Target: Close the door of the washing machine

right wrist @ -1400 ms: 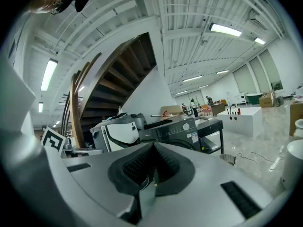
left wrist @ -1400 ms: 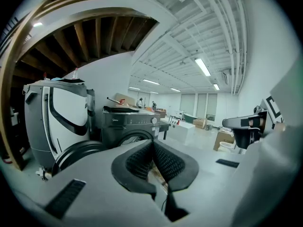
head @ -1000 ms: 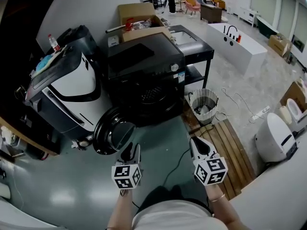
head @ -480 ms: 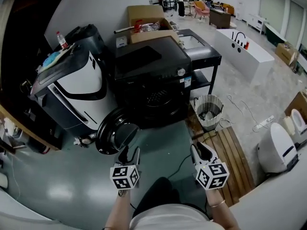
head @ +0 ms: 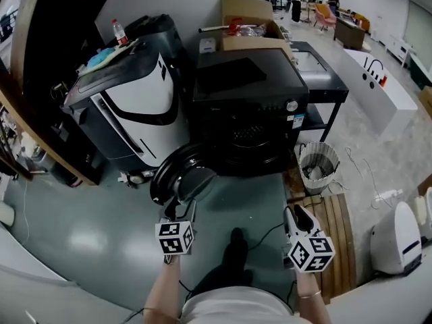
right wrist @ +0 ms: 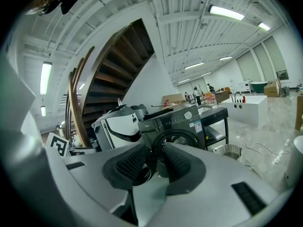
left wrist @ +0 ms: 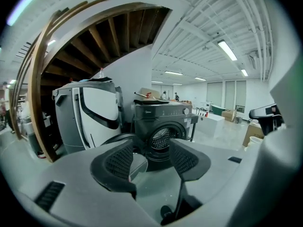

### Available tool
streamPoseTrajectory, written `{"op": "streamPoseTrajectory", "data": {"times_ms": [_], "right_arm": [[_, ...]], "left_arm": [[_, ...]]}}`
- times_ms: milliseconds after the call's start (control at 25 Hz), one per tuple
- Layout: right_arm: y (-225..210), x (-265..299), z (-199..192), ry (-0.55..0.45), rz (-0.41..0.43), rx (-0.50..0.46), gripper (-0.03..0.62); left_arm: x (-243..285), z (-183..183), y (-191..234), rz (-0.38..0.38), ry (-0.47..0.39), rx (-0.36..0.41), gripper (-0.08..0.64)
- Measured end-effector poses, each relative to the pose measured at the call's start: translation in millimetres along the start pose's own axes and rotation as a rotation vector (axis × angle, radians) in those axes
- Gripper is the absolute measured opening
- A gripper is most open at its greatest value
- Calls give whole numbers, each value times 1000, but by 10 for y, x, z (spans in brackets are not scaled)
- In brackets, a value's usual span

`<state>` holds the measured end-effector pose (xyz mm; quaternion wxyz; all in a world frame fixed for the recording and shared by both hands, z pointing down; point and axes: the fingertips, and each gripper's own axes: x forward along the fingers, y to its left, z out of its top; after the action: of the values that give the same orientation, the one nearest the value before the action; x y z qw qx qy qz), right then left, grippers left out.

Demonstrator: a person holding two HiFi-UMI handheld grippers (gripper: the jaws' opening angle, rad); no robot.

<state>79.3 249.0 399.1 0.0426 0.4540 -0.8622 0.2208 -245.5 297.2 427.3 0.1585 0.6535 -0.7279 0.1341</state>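
A black front-loading washing machine [head: 250, 106] stands on the floor with its round door [head: 182, 175] swung open to the left, so the drum opening [left wrist: 161, 138] shows. My left gripper [head: 178, 211] hovers just below the door's lower edge; I cannot tell whether it touches. Its jaws have just been opening and stand open with nothing between them [left wrist: 150, 150]. My right gripper [head: 295, 216] hangs lower right, apart from the machine [right wrist: 177, 124]. Its jaws have also been opening and hold nothing across a narrower gap [right wrist: 155, 157].
A white-and-black appliance [head: 131, 106] stands left of the machine. A cardboard box [head: 253, 25] and a black table [head: 324, 79] are behind. A wire basket [head: 317, 164], a slatted wooden platform [head: 337, 235] and a white rounded appliance [head: 395, 238] are on the right. A cable [head: 266, 231] crosses the floor.
Both grippers have come nearer the machine, the left one up close to the open door's lower edge. Both pairs of jaws look wider apart than before.
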Motion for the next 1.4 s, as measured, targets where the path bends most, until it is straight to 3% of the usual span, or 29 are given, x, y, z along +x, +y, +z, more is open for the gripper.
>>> {"op": "streamPoseTrajectory", "data": {"times_ms": [400, 880, 1400], "right_arm": [[174, 1534, 275, 78, 115, -41, 111], [292, 3032, 575, 150, 165, -52, 110], [507, 4063, 569, 242, 181, -73, 103]], "left_arm": [[925, -27, 1036, 170, 82, -107, 266], [2004, 68, 2136, 295, 176, -140, 278], [2679, -336, 3049, 335, 315, -167, 293]]}}
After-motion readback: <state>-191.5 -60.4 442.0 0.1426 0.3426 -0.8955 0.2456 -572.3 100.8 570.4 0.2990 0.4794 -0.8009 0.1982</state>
